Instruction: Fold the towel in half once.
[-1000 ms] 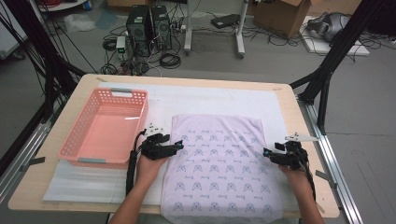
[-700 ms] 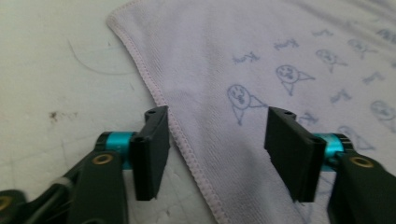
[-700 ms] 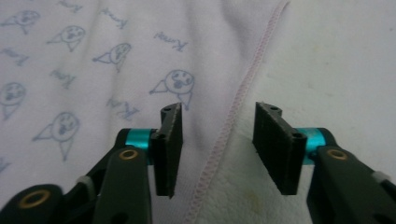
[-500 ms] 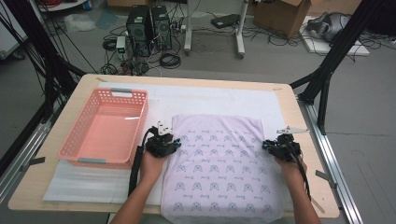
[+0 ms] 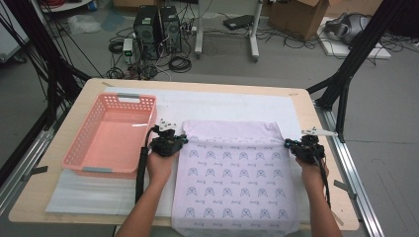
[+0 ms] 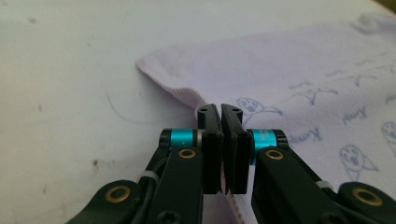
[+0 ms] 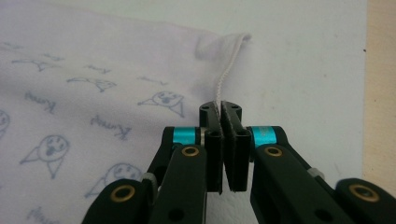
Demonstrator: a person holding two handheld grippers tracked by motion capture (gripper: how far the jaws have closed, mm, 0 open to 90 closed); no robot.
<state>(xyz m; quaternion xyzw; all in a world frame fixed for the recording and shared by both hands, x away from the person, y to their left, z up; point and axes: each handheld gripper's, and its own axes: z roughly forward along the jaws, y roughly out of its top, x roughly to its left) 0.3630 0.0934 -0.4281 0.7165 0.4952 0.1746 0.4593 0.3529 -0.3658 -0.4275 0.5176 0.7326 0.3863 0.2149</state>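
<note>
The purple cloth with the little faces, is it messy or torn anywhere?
No tears show. The cloth lies mostly flat, but its near end hangs over the table edge, and its far corners are lifted and puckered where the left gripper and right gripper have just closed on its side edges.

The pale lilac cloth printed with small blue cartoon faces lies spread flat before me on the white mat, near edge hanging over the worktop's front. I've pinched its two side edges, slightly lifted near the far corners.
</note>
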